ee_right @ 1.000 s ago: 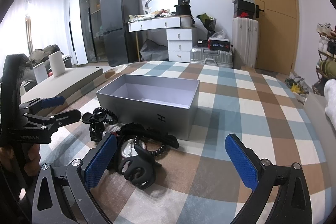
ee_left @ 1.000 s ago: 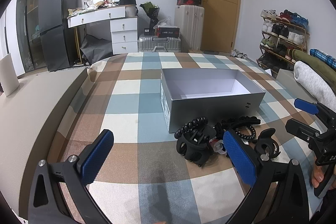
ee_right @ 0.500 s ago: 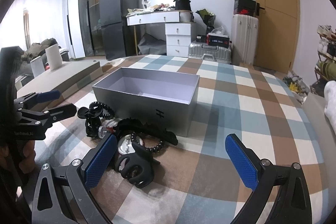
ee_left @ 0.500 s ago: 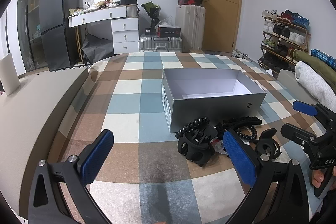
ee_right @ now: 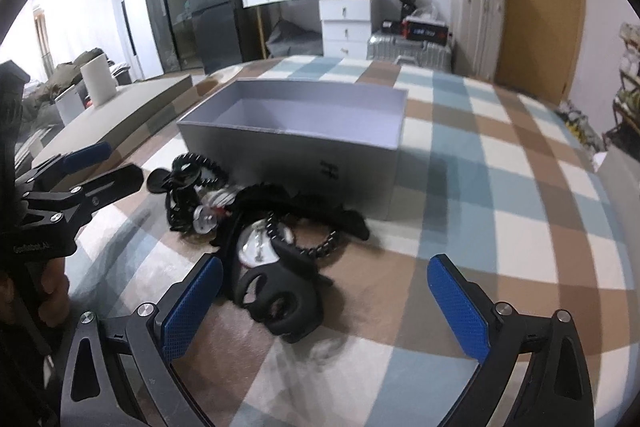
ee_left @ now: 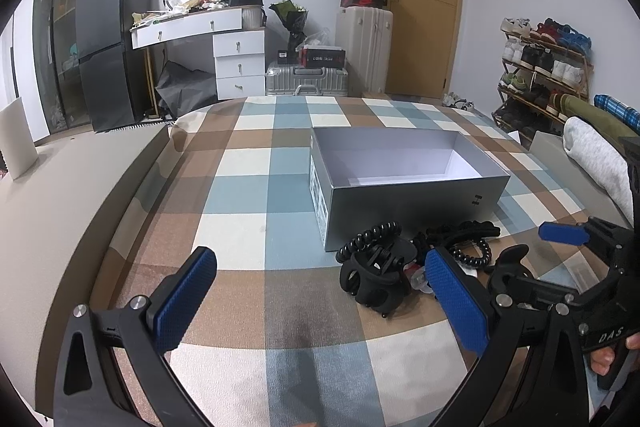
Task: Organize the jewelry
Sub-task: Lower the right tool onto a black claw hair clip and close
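Note:
An open grey box [ee_left: 404, 179] with an empty pale inside sits on the checked cloth; it also shows in the right wrist view [ee_right: 304, 131]. In front of it lies a heap of black hair clips, coiled ties and bead bracelets [ee_left: 404, 259], also seen from the right [ee_right: 272, 227]. A black claw clip [ee_left: 376, 277] is nearest my left side; another black clip [ee_right: 280, 297] lies nearest my right gripper. My left gripper [ee_left: 320, 299] is open and empty, just left of the heap. My right gripper [ee_right: 324, 301] is open and empty, low over the heap's near edge.
The checked blue, brown and white cloth [ee_left: 248, 187] covers the surface. A grey ledge [ee_left: 72, 171] runs along the left. Folded bedding [ee_left: 596, 155] lies to the right. A dresser, suitcases, fridge and shoe rack stand beyond.
My right gripper has moved forward and lower toward the heap, so the clips and box look bigger. My left gripper has hardly moved.

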### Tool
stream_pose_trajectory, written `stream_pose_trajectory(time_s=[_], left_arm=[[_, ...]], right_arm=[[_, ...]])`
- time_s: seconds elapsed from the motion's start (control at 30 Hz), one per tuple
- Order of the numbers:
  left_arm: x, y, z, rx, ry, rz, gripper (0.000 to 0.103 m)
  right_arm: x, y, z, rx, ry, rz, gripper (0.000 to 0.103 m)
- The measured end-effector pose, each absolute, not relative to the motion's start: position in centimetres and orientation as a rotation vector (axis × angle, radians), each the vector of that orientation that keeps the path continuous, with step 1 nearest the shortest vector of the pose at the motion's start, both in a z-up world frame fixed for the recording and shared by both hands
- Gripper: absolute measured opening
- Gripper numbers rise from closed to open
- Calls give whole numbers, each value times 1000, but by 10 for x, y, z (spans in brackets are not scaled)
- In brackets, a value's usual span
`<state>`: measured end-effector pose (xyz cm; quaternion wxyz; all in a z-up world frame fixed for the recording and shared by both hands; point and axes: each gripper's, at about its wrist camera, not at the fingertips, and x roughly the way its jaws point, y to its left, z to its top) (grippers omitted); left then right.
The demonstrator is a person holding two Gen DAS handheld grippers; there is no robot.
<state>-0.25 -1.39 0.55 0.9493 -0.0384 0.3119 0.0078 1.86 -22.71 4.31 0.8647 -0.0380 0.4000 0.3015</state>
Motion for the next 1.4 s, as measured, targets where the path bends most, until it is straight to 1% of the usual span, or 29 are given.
stream_pose_trajectory(time_s=[0.07,0.13,0.2,0.23,0.37,0.53,0.57,0.6,0.7,0.8,1.03,1.4], left_arm=[[-2,-13,5,-81,636,16,102],[-2,-14,5,-81,638,16,102],[-2,-14,5,-80,638,15,102],[-2,-14,5,-80,637,16,102],[-2,-14,5,-81,640,14,102],[-2,-14,4,-83,641,13,102],[-2,-14,4,-81,644,12,102],[-1,-14,4,-81,646,11,102],[-1,-14,4,-81,651,13,102],[1,-15,3,-77,667,21,102],[12,-18,-10,-85,779,5,102],[14,-24,-10,-142,812,-55,101]], right_arm=[[18,-226,41,-72,850,649,101],[18,-225,38,-53,868,670,96],[18,-223,36,-40,898,688,90],[19,-222,34,-40,912,697,89],[18,-215,26,-46,956,718,75],[15,-212,26,-55,963,718,70],[15,-212,26,-58,963,715,64],[14,-212,27,-63,962,713,56],[14,-216,28,-52,960,724,55],[13,-221,34,-24,919,733,55],[16,-229,46,26,884,717,55],[17,-235,49,45,878,725,55]])
